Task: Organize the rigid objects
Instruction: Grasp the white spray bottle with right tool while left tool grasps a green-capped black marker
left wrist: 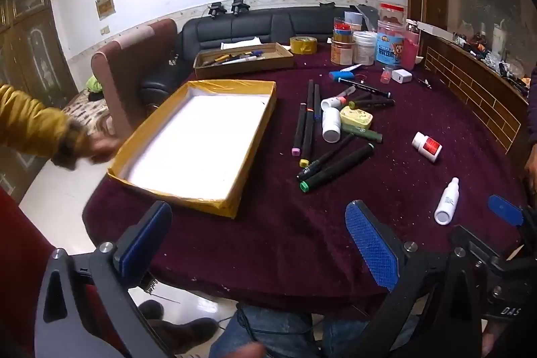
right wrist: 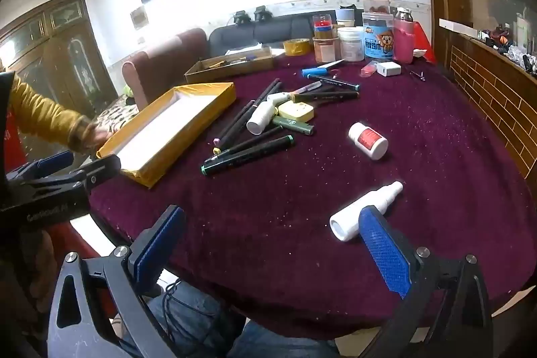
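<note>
A yellow box (left wrist: 255,143) with a white inside (right wrist: 174,143) lies empty on the maroon table (left wrist: 302,240). Right of it is a heap of markers (left wrist: 322,163) (right wrist: 248,150), a white bottle (left wrist: 331,124) (right wrist: 260,118) and a yellow-green tin (left wrist: 356,118) (right wrist: 297,111). A red-labelled white bottle (left wrist: 427,146) (right wrist: 368,140) and a white spray bottle (left wrist: 447,201) (right wrist: 362,213) lie apart. My left gripper (left wrist: 258,244) is open and empty at the table's near edge. My right gripper (right wrist: 272,244) is open and empty, its right finger beside the spray bottle.
A brown box (left wrist: 245,57) with pens, a tape roll (left wrist: 303,45) and several jars (left wrist: 389,39) stand at the table's back. A white charger (left wrist: 401,77) lies near them. A person's yellow-sleeved hand (left wrist: 97,146) is at the yellow box's left corner. A brick-patterned ledge (right wrist: 496,109) runs at right.
</note>
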